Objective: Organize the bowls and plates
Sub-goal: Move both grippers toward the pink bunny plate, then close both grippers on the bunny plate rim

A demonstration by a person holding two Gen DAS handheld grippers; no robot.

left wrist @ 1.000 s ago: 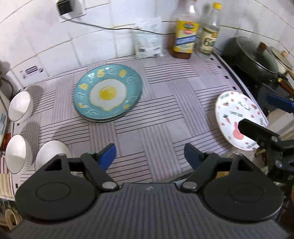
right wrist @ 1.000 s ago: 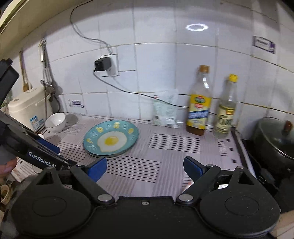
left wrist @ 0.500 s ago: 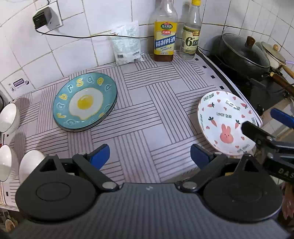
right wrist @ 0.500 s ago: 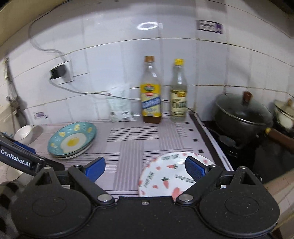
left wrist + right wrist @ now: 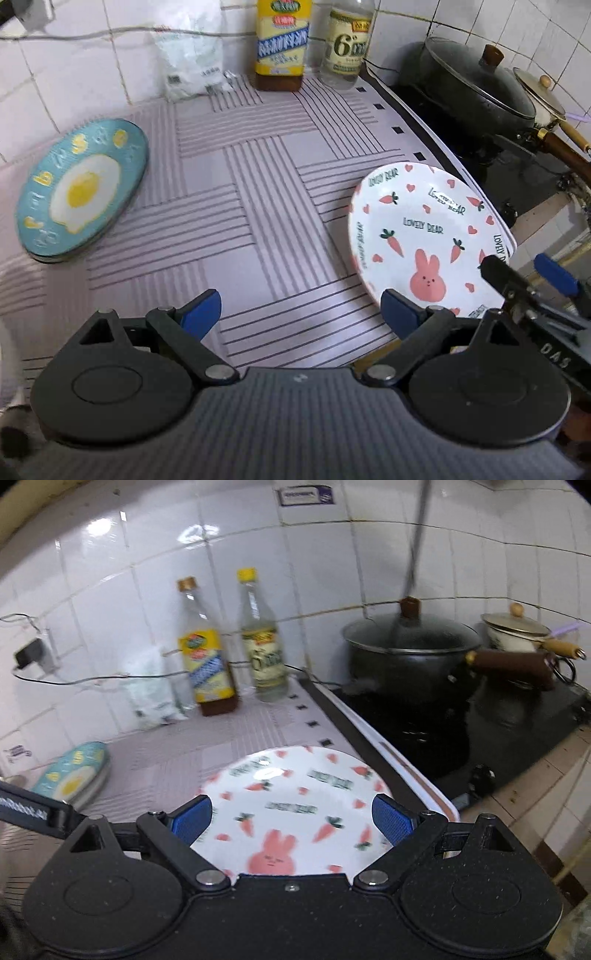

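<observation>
bunny plate [image 5: 295, 805]: glossy ceramic | wall tiles [image 5: 229, 550]: shiny | bottles [image 5: 207, 664]: glass

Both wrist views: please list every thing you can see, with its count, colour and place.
rabbit plate: 1, white with pink rabbit and carrots, mat's right edge, near the stove
egg plate: blue with a fried egg, top of a small stack, count unclear, left on the mat
mat: 1, pale purple with stripes, covers the counter
bottles: 2, one with yellow label, one clear with yellow cap, by the wall
bag: 1, clear plastic, against the wall
black pot: 1, with lid, on the stove
small pot: 1, cream, behind the black pot
left gripper: open, above the mat
right gripper: open, fingers either side of the rabbit plate
</observation>
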